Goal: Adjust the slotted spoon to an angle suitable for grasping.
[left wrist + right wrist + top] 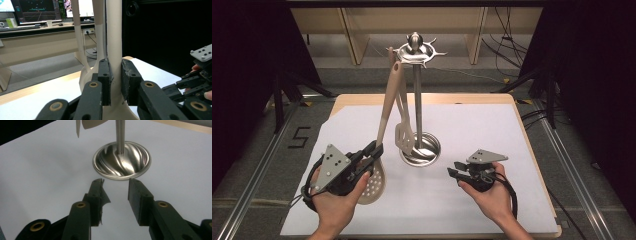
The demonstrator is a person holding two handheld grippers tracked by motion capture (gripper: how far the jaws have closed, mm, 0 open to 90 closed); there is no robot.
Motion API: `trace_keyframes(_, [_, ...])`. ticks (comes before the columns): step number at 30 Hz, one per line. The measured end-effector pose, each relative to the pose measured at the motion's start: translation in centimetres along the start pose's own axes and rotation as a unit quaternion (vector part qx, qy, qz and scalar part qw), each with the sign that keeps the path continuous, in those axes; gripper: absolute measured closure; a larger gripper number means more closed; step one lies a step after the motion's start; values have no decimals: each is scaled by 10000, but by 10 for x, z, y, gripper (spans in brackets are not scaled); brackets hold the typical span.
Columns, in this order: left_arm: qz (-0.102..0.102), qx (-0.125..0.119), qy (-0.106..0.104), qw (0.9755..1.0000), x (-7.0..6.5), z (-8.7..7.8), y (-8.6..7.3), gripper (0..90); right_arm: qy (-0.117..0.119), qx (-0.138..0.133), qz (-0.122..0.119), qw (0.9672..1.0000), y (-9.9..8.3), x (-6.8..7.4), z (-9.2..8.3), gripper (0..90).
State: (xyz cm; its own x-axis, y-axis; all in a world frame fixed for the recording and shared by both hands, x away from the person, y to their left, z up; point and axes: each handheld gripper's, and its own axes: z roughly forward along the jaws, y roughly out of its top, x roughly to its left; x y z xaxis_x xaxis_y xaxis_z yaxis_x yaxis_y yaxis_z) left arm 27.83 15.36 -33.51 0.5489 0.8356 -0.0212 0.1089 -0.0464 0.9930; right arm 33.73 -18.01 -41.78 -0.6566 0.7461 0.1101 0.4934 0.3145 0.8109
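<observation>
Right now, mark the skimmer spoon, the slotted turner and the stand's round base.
skimmer spoon (375, 186), high view, on its perforated bowl below the left gripper (373, 152).
slotted turner (403, 136), high view, on its slotted blade, hanging from the stand.
stand's round base (135, 162), right gripper view, on the fluted steel dish.

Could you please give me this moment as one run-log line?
left gripper: shut on skimmer spoon handle | skimmer spoon: top at rack ring | right gripper: open, holding nothing, facing rack base
</observation>
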Motion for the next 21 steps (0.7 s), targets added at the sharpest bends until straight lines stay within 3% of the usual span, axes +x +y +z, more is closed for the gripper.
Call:
trace_keyframes(3, [28,0,-17,10000,-2,3,1,783,-43,-28,-76,10000,0,-3,0,649])
trace_keyframes(4, [31,-6,-33,10000,-3,4,1,783,-10,8,63,10000,-1,-1,0,649])
trace_keyframes(9, [27,-16,-59,10000,-5,8,2,783,-18,3,5,10000,-3,-7,2,650])
trace_keyframes(10, [13,-15,-50,10000,-6,9,2,783,53,-11,184,9998,-4,-7,3,649])
trace_keyframes(13, [42,0,-62,10000,-7,11,3,783,7,10,56,10000,-6,-14,2,650])
trace_keyframes(17, [37,9,-71,10000,-9,15,3,783,-39,4,260,9997,-9,-19,-1,650])
trace_keyframes(18, [45,1,-78,10000,-10,15,3,783,-101,1,144,9998,-9,-22,-3,651])
trace_keyframes(19, [36,12,-89,10000,-10,16,3,783,-164,66,308,9994,-9,-20,-5,651])
trace_keyframes(20, [52,22,-96,9999,-11,16,3,783,-95,-54,368,9993,-9,-21,-3,651])
trace_keyframes(21, [69,20,-107,9999,-11,16,3,783,-147,34,269,9995,-9,-23,-5,651])
